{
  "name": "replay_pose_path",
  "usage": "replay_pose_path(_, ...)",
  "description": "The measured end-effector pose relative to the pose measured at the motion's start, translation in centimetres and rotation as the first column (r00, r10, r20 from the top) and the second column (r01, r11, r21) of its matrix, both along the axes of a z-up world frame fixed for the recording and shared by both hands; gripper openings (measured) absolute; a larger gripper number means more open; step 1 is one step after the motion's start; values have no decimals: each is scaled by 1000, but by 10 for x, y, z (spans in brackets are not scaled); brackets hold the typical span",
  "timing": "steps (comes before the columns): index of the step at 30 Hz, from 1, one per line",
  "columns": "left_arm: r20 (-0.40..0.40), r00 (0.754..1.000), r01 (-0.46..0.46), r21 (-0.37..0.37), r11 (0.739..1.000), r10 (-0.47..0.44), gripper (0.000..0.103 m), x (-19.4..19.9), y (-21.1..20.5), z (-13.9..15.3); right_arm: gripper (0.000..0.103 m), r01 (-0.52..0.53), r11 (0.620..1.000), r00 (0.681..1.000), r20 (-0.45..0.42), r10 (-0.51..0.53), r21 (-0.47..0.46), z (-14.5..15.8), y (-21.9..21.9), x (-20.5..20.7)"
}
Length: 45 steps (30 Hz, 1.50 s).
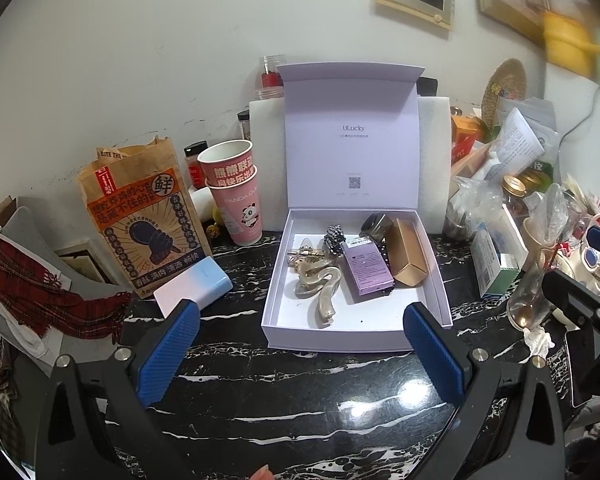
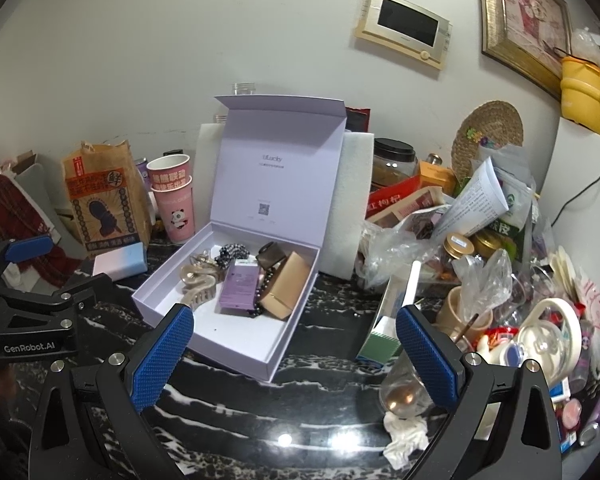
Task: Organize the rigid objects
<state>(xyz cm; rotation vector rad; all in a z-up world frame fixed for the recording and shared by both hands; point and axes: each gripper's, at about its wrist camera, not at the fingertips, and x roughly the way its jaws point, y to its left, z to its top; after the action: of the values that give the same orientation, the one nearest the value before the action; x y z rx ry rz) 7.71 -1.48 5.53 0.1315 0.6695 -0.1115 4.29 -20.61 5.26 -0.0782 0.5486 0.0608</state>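
A lilac gift box [image 1: 276, 300] [image 2: 156, 284] stands open on the black marble counter, lid upright. Inside lie a purple carton [image 1: 366, 270] [image 2: 240, 284], a gold box [image 1: 408, 258] [image 2: 286, 286], a beige hair claw [image 1: 320, 286] [image 2: 196, 282], a dark clip [image 1: 376, 224] and a checked scrunchie [image 1: 335, 236]. A pastel power bank [image 1: 194, 286] [image 2: 120, 262] lies left of the box. My left gripper [image 1: 300, 356] is open and empty, just in front of the box. My right gripper [image 2: 294, 354] is open and empty at the box's front right corner.
A printed paper bag [image 1: 146, 216] and stacked pink cups [image 1: 236, 196] stand left of the box. White foam [image 1: 434, 160] stands behind it. A heap of packets, jars and plastic bags [image 2: 480, 240] fills the right. A glass [image 2: 404, 388] and crumpled tissue [image 2: 406, 436] lie near my right finger.
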Motion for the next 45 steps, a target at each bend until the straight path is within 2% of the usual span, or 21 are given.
replay_pose_path(45, -30, 999, 20, -6, 1000, -20, 103, 1, 1, -6, 103, -13, 1000, 1000, -13, 13, -18, -2, -2, 4)
